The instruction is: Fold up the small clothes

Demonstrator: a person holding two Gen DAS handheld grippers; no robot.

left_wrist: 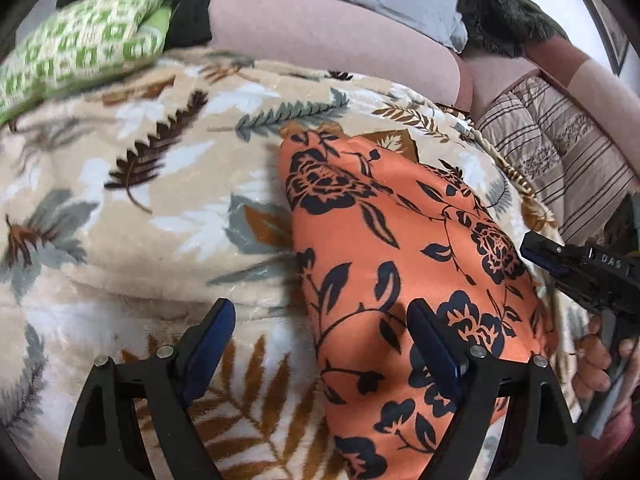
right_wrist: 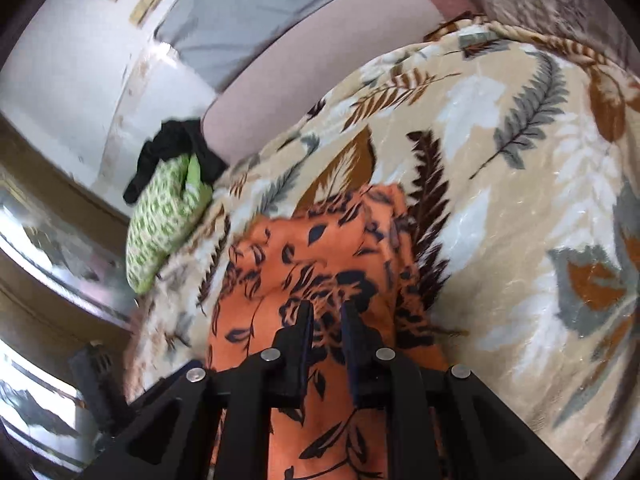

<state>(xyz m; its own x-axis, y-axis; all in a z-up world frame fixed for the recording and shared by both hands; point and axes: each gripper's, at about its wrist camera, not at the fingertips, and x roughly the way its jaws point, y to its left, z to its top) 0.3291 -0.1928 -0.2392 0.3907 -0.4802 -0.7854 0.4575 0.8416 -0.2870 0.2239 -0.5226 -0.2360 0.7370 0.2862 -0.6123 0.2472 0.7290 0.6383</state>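
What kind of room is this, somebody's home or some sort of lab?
Most likely a bedroom at home. The orange flowered garment lies on a plush leaf-print blanket spread like a bed cover, pillows lie behind it, and small framed pictures hang on the white wall.

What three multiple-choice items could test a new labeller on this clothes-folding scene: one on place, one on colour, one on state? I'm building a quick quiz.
1. Where does the green-and-white cloth lie?
A. on the leaf-print blanket's far edge, by a black garment
B. on the orange cloth
C. on the floor

2. What colour is the floral print on the orange cloth?
A. white
B. dark navy to black
C. green

3. How do the left tongs stand?
A. shut on the blanket
B. shut on the orange cloth
C. open wide

Key: 1 A, it sits beside the black garment; 2 B, dark roses on orange; 3 C, pads far apart, gripping nothing.
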